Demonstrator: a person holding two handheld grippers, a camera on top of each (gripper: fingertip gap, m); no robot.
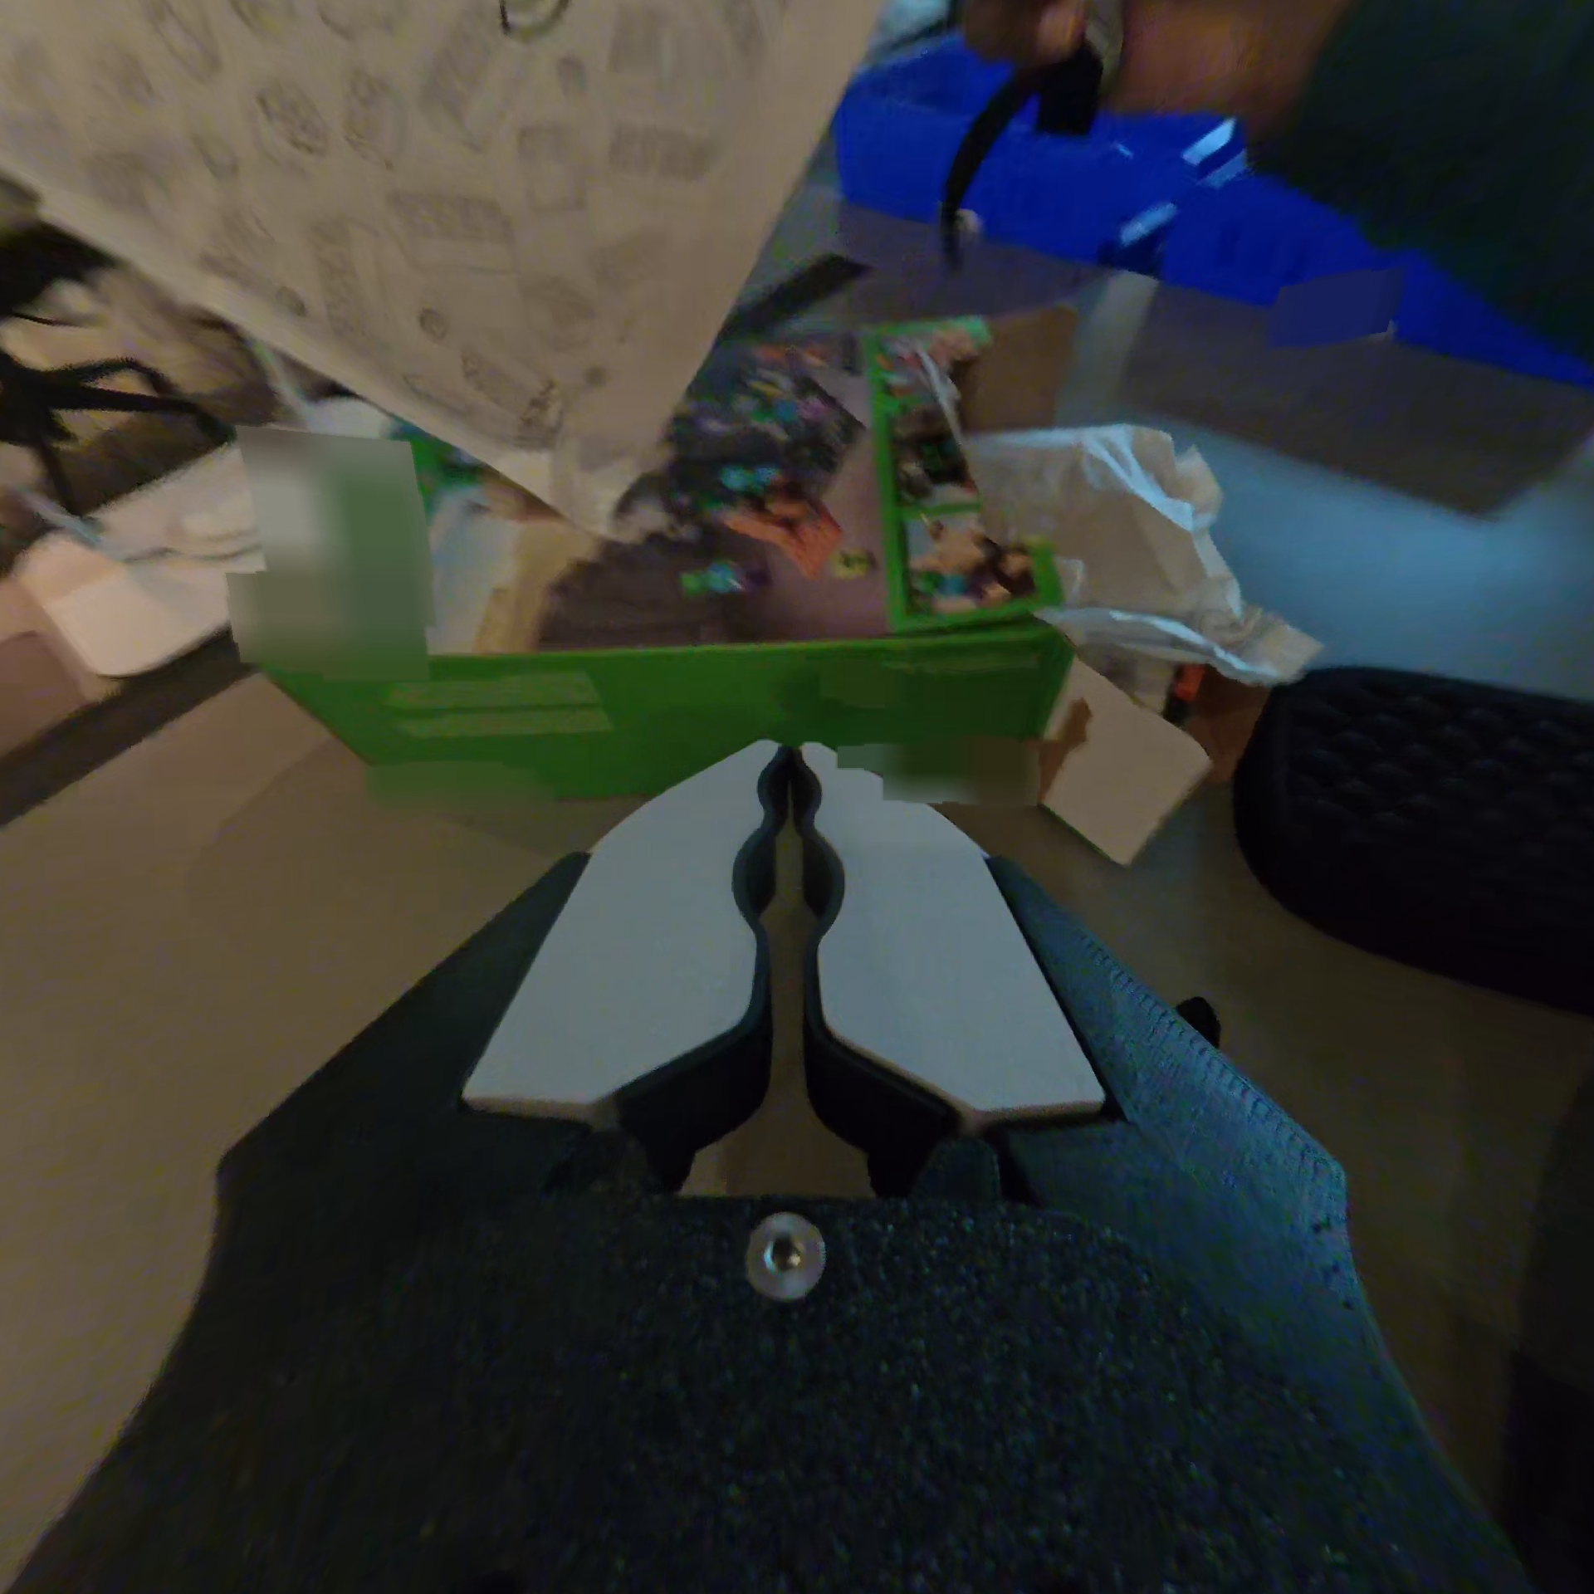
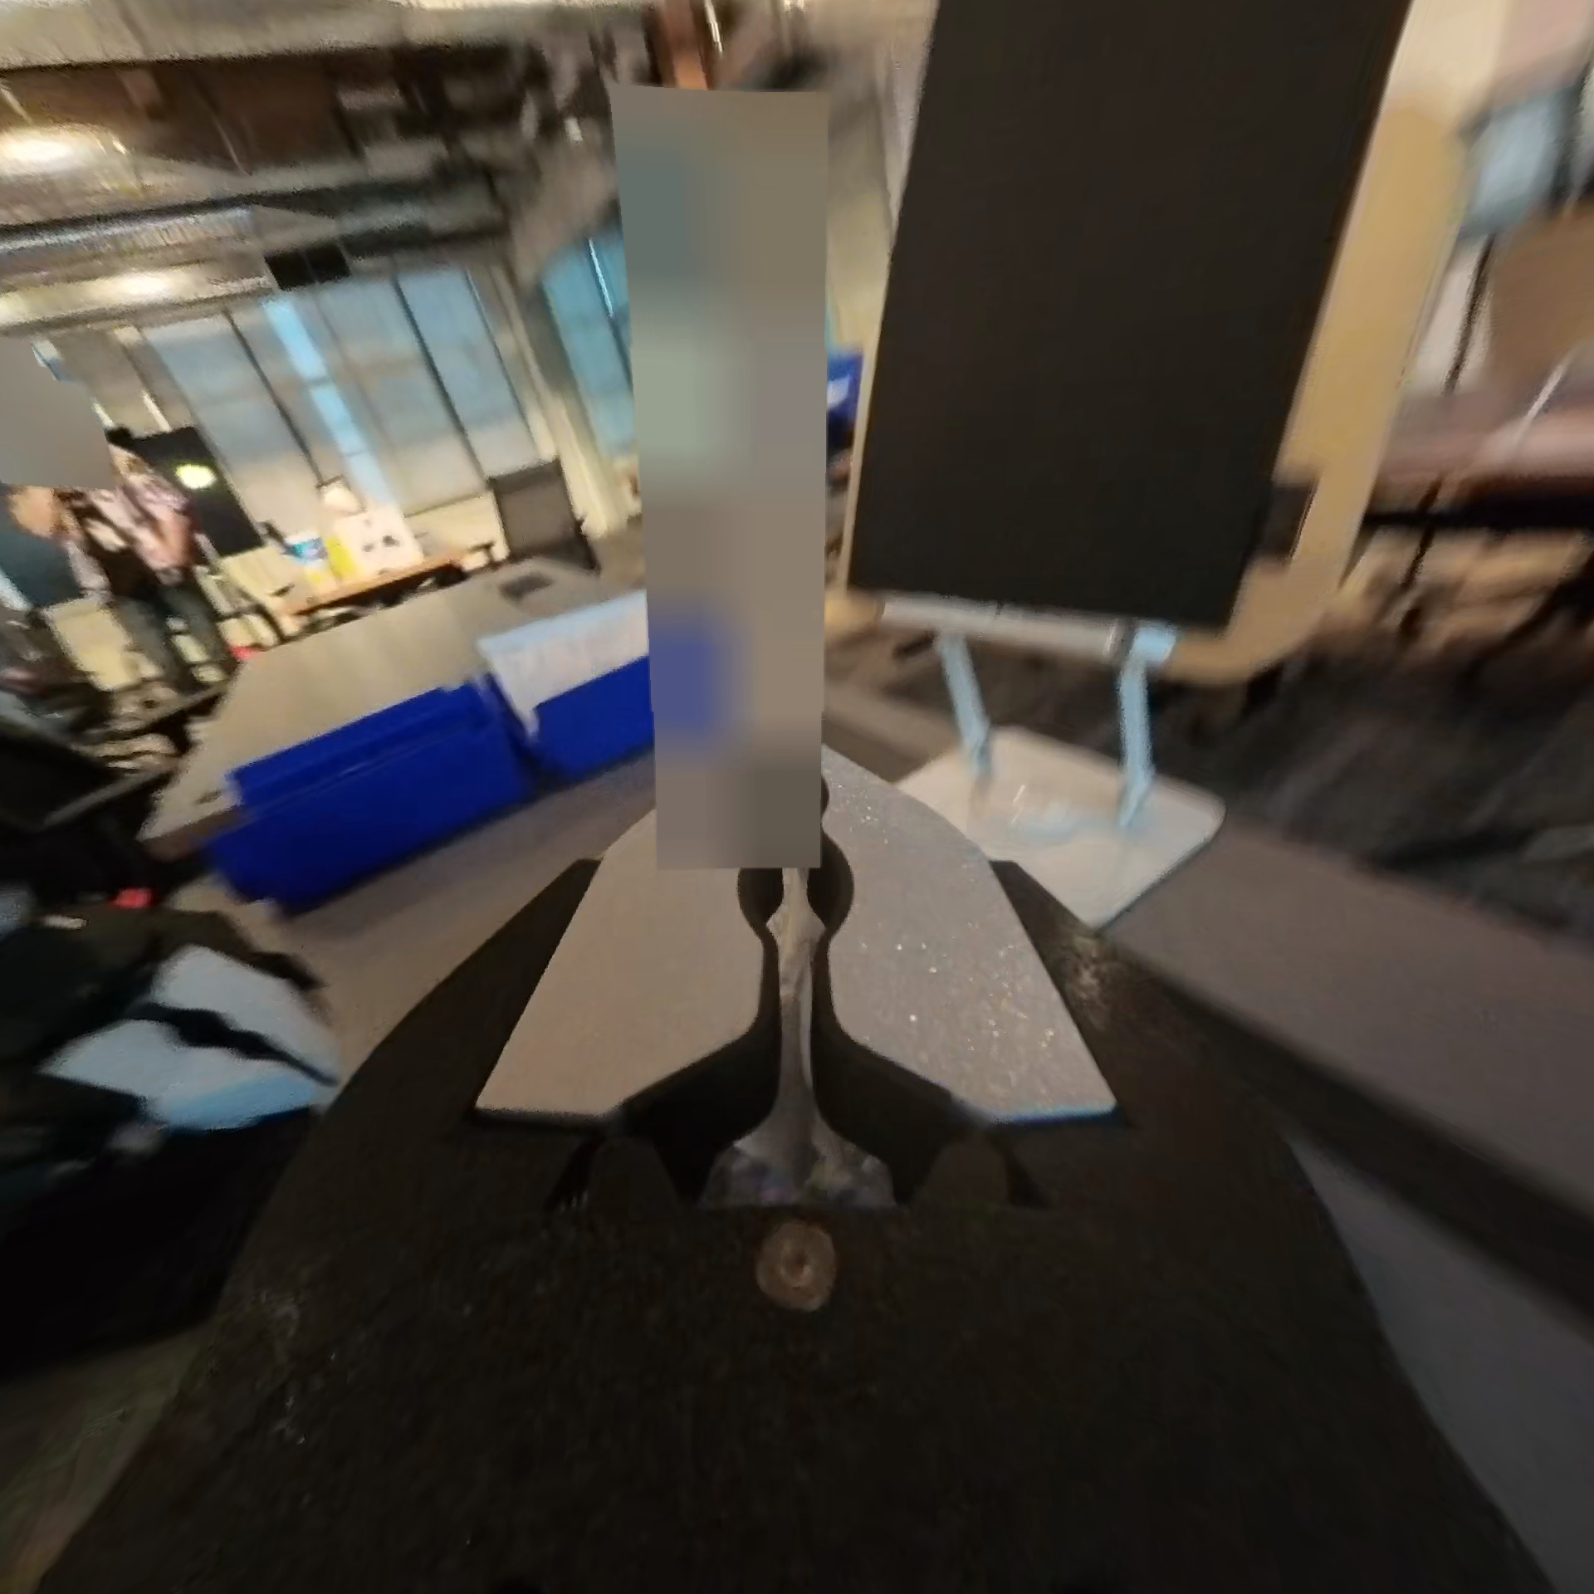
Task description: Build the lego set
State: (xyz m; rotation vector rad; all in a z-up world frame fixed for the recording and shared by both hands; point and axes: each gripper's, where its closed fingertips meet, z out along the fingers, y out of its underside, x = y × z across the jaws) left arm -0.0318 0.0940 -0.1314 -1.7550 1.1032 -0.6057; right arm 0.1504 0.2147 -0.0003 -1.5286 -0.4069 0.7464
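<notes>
Two views are given. In the left wrist view, the left tongs [image 1: 792, 759] are seen pressed together, empty; the green lego box [image 1: 690, 699] is seen at twelve o'clock on the counter [image 1: 216, 862], nothing assembled yet. In the right wrist view, the right tongs [image 2: 798, 871] are clamped on a clear plastic bag [image 2: 798, 1069]; building is judged barely begun.

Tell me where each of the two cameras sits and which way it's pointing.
Left wrist view: on the left gripper, angled down at the green lego box on the table; its shut fingers show.
Right wrist view: on the right gripper, facing out across the room past a dark panel on a stand; fingers clamp something thin and shiny.
Shared: blue bins.
</notes>
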